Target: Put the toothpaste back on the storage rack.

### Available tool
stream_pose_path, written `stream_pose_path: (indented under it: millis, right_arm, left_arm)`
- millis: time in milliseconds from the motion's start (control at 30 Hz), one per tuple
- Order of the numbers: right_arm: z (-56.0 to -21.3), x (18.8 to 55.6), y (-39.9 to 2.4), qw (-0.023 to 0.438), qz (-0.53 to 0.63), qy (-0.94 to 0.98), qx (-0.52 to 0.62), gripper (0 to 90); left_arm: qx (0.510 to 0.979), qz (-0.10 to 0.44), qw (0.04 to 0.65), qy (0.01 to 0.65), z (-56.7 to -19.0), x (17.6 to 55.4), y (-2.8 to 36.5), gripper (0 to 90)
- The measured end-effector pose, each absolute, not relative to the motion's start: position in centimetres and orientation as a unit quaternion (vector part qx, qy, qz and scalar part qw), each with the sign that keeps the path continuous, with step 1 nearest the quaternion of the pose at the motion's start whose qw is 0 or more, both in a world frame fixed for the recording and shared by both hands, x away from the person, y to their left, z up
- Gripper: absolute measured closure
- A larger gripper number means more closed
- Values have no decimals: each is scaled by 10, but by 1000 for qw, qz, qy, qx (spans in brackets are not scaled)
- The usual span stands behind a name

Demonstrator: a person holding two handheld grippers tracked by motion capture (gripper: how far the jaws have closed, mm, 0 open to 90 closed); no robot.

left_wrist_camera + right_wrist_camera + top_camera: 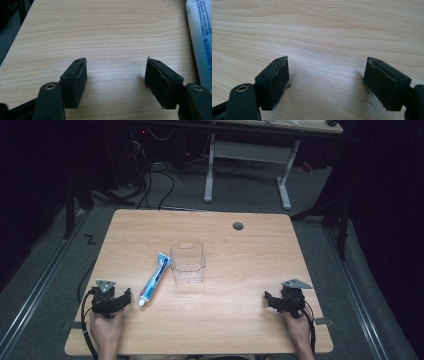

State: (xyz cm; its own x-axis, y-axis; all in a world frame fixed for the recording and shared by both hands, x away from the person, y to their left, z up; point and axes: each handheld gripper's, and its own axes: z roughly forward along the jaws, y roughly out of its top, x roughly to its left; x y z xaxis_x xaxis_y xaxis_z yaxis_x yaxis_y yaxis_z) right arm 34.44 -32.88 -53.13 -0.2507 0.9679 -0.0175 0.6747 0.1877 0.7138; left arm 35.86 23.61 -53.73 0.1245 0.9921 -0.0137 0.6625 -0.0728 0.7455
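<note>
Near the worktop's [240,320] front-left corner, my left claw [125,298] hangs spread beside the blue-and-white toothpaste tube [154,280]; right claw [269,300] spread too. The tube looks light, soft; I'd grip its middle.

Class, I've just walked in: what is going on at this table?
A person holds a gripper in each hand at the near edge of the table. The left gripper and the right gripper are both open and empty. A toothpaste tube lies beside a clear box mid-table, untouched. The left gripper is nearest the tube.
</note>
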Motion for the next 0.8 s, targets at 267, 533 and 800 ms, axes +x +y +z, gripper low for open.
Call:
stream_pose_path:
  millis: [267,533,800]
  right_arm:
    - [-531,344,-329,243,301,731,561,201]
    - [-531,344,-329,244,301,732,560,201]
    - [-531,344,-329,243,301,732,560,201]
  left_arm:
    - [684,263,312,605,-537,358,236,328]
    - [685,261,313,603,-537,358,236,318]
    - [687,261,312,602,-537,359,236,308]
